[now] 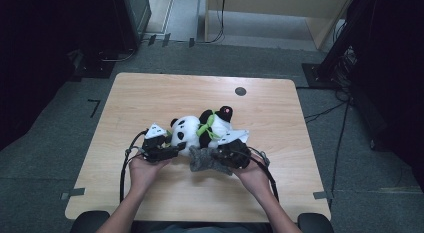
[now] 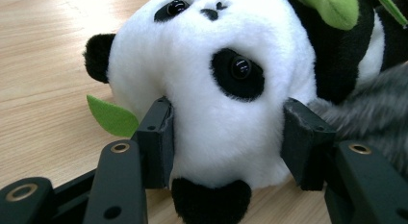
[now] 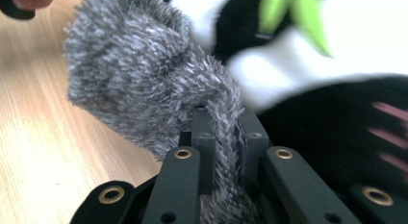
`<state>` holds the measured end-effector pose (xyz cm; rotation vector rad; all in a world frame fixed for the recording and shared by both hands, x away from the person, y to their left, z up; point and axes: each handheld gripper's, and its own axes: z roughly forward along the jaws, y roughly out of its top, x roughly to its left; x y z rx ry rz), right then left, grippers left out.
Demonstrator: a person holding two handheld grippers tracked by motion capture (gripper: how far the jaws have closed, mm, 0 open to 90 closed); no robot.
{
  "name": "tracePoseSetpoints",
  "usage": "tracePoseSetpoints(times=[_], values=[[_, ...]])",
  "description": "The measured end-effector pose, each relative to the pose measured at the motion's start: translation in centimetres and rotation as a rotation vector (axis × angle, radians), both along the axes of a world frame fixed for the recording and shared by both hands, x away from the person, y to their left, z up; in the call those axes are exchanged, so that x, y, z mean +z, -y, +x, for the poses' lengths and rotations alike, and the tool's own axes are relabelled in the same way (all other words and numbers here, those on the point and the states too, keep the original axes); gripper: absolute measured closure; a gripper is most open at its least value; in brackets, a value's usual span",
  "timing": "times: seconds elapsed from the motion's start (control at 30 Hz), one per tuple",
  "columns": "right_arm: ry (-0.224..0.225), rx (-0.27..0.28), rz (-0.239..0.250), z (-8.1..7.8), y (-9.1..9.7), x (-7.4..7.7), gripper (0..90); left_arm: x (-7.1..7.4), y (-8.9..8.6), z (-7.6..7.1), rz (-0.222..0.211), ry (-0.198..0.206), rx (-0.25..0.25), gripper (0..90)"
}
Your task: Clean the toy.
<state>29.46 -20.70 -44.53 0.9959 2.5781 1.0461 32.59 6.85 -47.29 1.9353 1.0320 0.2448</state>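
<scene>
Right gripper view – right gripper (image 3: pixel 225 137) clenched on grey fuzzy cloth (image 3: pixel 144 84); panda toy (image 3: pixel 337 65) blurred at 2 o'clock. Left gripper (image 2: pixel 226 137) clamping panda's head – body cropped.

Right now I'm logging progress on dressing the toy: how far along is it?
Done: the left gripper clamps the panda by its head, and the right gripper is pinched shut on the grey fuzzy cloth. In hand: the cloth lies bunched against the panda's body. Left: it is not on the toy yet.
</scene>
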Motion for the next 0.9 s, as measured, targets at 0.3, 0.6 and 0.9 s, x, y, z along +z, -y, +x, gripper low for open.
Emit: tracePoseSetpoints(times=[0.3, 0.6, 0.9], values=[[-0.025, -0.058, 0.058, -0.1, 3.7, 0.6, 82.1, 0.1, -0.1, 0.3, -0.004, -0.009, -0.013, 44.7], [-0.054, -0.102, 0.064, -0.1, 6.2, 0.4, 81.1, 0.1, -0.1, 0.2, 0.001, -0.01, -0.014, 45.1], [-0.058, -0.185, 0.064, 0.7, 9.0, 0.5, 81.0, 0.0, -0.2, 0.2, -0.001, -0.009, -0.015, 45.2]])
